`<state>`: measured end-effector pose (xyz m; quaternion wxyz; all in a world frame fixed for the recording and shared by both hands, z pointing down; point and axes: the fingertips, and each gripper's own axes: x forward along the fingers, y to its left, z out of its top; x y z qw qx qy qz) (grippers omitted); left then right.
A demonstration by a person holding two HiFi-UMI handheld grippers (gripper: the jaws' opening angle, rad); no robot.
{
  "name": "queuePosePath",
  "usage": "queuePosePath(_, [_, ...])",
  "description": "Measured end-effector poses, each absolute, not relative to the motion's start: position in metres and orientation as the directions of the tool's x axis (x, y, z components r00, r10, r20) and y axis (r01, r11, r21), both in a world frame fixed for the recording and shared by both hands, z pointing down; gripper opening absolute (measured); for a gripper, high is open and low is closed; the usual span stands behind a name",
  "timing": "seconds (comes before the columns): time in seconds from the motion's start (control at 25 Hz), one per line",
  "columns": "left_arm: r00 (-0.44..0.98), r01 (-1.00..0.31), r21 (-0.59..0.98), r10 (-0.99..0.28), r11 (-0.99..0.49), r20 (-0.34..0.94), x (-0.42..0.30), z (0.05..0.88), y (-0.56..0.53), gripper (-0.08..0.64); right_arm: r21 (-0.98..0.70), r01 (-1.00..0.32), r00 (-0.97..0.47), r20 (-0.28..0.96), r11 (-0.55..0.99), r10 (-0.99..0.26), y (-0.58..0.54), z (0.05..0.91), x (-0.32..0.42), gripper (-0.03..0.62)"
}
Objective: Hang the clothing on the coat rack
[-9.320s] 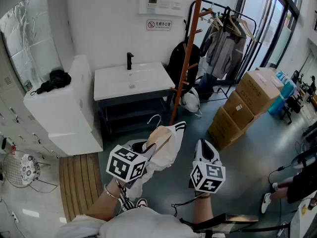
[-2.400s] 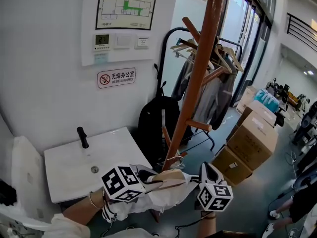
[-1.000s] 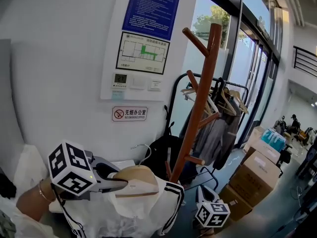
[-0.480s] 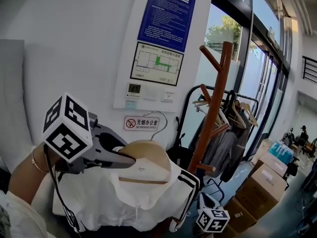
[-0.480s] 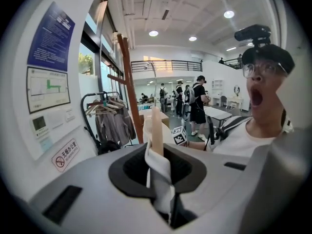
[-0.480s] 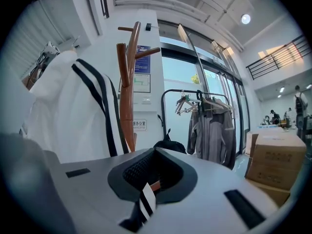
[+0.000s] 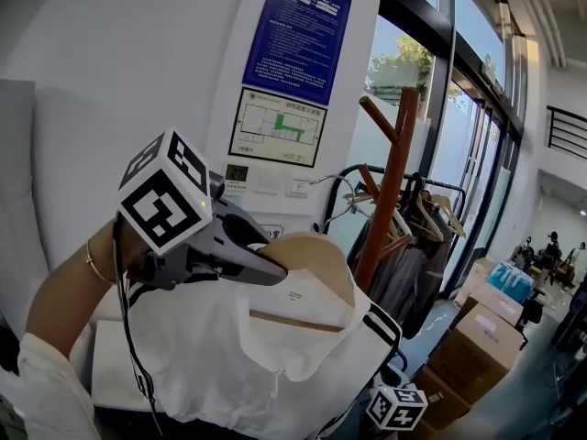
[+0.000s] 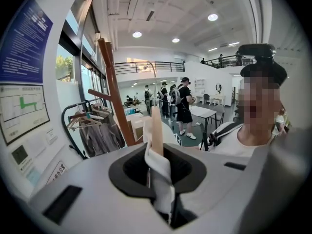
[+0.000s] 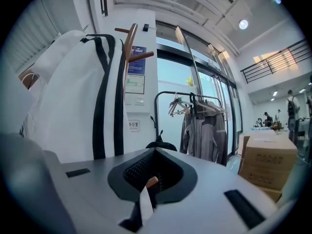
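1. Left gripper view shows the left gripper [image 8: 155, 165] clenched on the shoulder end of a wooden hanger [image 8: 156, 126], with a fold of white cloth pinched in alongside the wood.
2. Low down and nearer the person, the right gripper [image 9: 146, 191] has its jaws drawn together. I can make out nothing of the garment between them.
3. A white jacket [image 7: 248, 356] with black stripes is draped over that hanger and raised high at left, near the coat rack [image 7: 390, 172] but not touching it.
4. The jacket looks light and limp, so I'd expect it to sway and perhaps slide off the smooth wood if tipped. The hanger is the stiff part, so holding it by the wood looks sound to me. Keeping it level seems wise.
5. An upward-slanting peg [image 7: 374, 115] near the top of the rack looks like the likeliest target.
6. Right behind the rack stands a clothes rail [image 7: 417, 246] with grey garments and spare hangers, which could snag a swinging sleeve.
7. Cardboard boxes [image 7: 486, 324] sit on the floor at far right, well apart from the jacket.
8. On the wall to the left hangs a blue notice [image 7: 298, 39], close behind the raised arm, so there is little room on that side.
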<state>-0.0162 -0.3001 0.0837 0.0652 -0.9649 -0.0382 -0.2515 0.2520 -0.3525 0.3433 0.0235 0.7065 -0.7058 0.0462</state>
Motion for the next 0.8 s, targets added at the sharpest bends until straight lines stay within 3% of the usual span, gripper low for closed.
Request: queuePosePath(0.8, [0.836, 0.233, -0.058, 0.170, -0.971, 0.522, 0.064, 0.127, -0.289, 0.066, -0.078, -0.984, 0.149, 0.118, -0.159, -0.982, -0.310, 0.362, 0.322, 0.021])
